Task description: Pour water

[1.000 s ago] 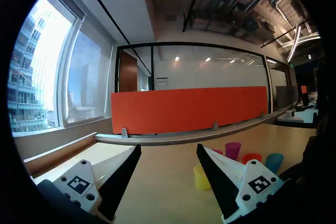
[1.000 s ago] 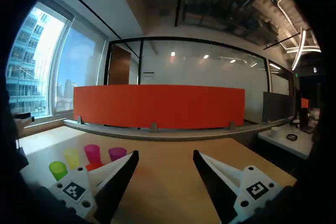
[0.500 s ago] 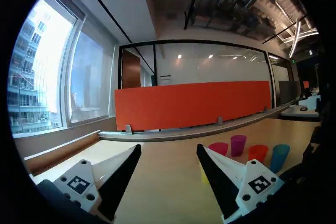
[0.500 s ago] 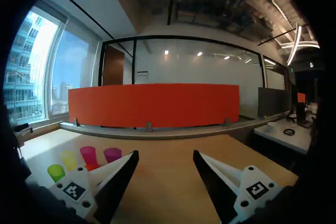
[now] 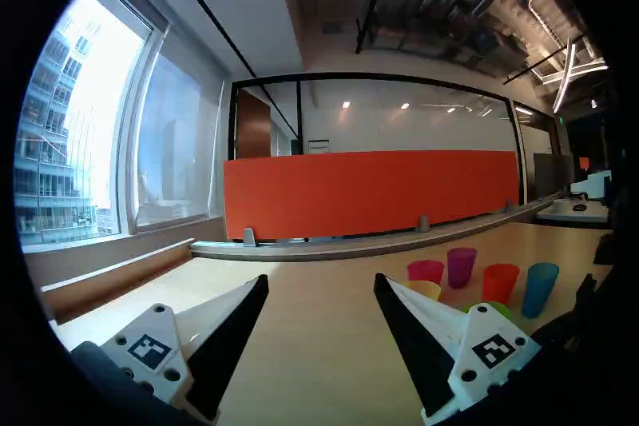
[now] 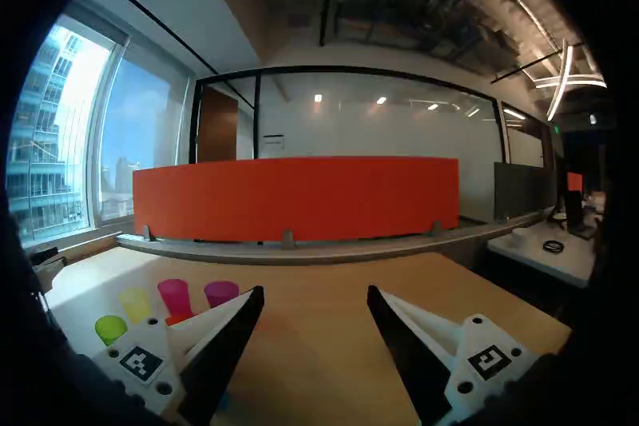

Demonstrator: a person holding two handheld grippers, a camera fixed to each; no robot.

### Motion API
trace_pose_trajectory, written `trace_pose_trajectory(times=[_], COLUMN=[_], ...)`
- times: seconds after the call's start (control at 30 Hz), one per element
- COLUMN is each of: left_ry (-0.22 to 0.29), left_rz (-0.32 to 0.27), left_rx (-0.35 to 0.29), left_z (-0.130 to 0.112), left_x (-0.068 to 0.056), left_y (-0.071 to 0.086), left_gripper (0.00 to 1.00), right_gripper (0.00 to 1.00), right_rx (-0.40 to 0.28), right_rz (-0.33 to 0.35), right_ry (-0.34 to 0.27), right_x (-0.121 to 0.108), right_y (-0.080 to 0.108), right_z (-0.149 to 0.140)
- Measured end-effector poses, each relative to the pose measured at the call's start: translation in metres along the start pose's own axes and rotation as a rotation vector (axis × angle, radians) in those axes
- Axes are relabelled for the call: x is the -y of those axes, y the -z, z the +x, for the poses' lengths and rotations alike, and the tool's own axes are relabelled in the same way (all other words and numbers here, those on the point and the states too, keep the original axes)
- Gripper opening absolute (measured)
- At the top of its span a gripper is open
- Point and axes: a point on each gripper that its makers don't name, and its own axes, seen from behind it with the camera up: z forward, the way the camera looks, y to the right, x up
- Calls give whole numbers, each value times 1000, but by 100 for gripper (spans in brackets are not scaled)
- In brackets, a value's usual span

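In the left gripper view, a tall window (image 5: 80,146) stands at the far left. The pale wooden counter (image 5: 319,362) runs from it to an orange divider (image 5: 371,190) along the back edge. My left gripper (image 5: 319,277) hangs above the counter with its fingers spread wide and nothing between them.

To the right of that gap the cups stand upright on the counter, close together. In the back row come a pink cup (image 5: 426,269), a purple cup (image 5: 461,265), an orange cup (image 5: 500,282) and a blue cup (image 5: 540,288). Nearer to me, a yellow cup (image 5: 426,289) and the rim of a green cup (image 5: 498,308) peek out from behind my finger on that side. I cannot tell what any cup holds.

In the right gripper view the same cups sit at the left. The green cup (image 6: 110,328) is nearest, then the yellow cup (image 6: 136,304), the pink cup (image 6: 175,296) and the purple cup (image 6: 220,292). A sliver of the orange cup (image 6: 174,320) shows just above my finger. My right gripper (image 6: 314,290) is to their right, fingers equally wide apart and gripping nothing, over bare counter (image 6: 319,346), well apart from the cups. The divider (image 6: 295,198) spans the back.
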Motion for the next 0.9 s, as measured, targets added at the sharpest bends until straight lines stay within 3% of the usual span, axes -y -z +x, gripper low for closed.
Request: trace_pose_trajectory(times=[0.53, 0.9], left_ry=[27, 45], left_rz=[11, 4], left_rx=[18, 33], left_z=[-20, -26], left_x=[12, 14], left_y=[-5, -7], left_gripper=[99, 98], right_gripper=[100, 100], right_rx=[5, 5], right_rz=[4, -1], right_ry=[21, 30], right_x=[7, 7], right_y=[-1, -1], right_z=[0, 2])
